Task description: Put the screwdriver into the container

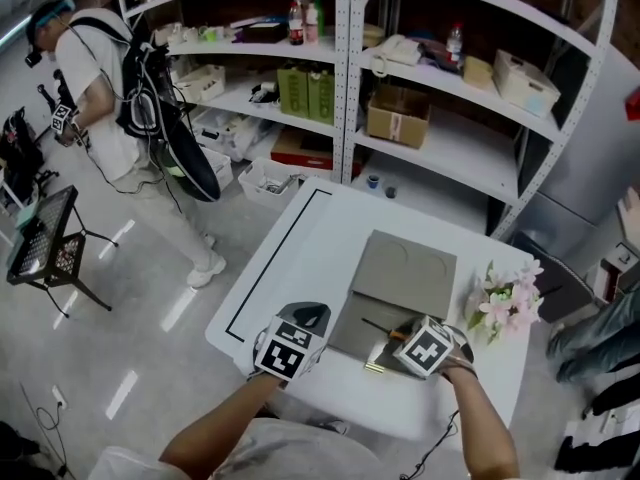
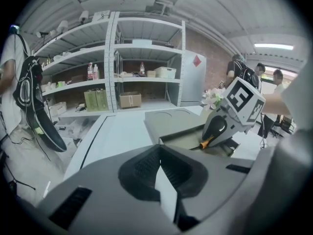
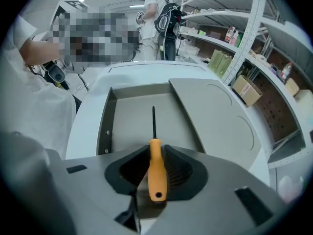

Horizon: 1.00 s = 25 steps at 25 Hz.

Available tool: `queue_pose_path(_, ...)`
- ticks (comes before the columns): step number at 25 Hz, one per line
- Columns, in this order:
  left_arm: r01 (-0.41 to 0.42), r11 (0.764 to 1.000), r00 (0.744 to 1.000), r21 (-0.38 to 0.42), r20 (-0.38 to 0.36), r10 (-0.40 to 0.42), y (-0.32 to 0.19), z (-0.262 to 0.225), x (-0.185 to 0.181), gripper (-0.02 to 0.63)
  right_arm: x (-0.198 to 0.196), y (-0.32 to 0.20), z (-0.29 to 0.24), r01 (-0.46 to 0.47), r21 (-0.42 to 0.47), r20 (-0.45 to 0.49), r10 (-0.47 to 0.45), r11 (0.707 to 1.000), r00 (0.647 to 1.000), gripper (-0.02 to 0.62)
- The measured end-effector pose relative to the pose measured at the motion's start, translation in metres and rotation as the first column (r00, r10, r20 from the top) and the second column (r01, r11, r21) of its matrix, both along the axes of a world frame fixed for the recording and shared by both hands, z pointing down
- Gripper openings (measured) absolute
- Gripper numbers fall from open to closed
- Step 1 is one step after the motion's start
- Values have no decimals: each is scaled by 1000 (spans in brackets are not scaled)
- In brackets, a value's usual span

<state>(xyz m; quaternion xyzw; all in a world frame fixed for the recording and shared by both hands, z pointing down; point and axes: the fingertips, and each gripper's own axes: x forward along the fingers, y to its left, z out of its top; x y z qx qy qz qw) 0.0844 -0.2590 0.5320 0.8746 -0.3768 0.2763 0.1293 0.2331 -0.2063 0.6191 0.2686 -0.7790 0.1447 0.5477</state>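
The screwdriver (image 3: 156, 173) has an orange handle and a thin black shaft. My right gripper (image 3: 155, 163) is shut on the handle, and the shaft points forward over the open tray of the grey container (image 3: 129, 119). The container's flat lid (image 3: 215, 116) lies slid off to the right. In the head view the right gripper (image 1: 395, 336) holds the screwdriver (image 1: 385, 329) above the container (image 1: 352, 330) at the table's near side. My left gripper (image 1: 308, 318) hovers left of the container with nothing in it; its jaws (image 2: 161, 173) look shut.
A bunch of pink flowers (image 1: 505, 303) stands at the table's right edge. Metal shelving (image 1: 345, 78) with boxes and bottles runs behind the white table (image 1: 290, 258). A person with a backpack (image 1: 100, 88) stands far left beside a black stand (image 1: 45, 238).
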Motion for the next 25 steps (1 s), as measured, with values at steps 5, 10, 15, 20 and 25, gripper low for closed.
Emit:
queue_pose_path(5, -14, 1000, 1000, 20, -21, 14, -5, -6, 6, 3, 4, 1, -23, -111, 63, 104, 105, 992, 989, 84)
queue_pose_path(10, -36, 999, 998, 37, -57, 38, -8, -21, 20, 3, 20, 2, -57, -281, 146, 252, 239, 949, 938, 61)
queue_pose_path(15, -76, 995, 994, 64, -73, 81, -4, -32, 35, 3, 36, 12, -92, -425, 203, 357, 338, 882, 871, 46)
queue_pose_path(20, -81, 993, 991, 81, -104, 89, -1, -43, 44, 3, 50, 26, -118, -545, 239, 458, 402, 804, 793, 32)
queue_pose_path(25, -82, 992, 988, 96, -123, 94, 3, -53, 52, 3, 67, 38, -148, -663, 268, 582, 431, 699, 690, 6)
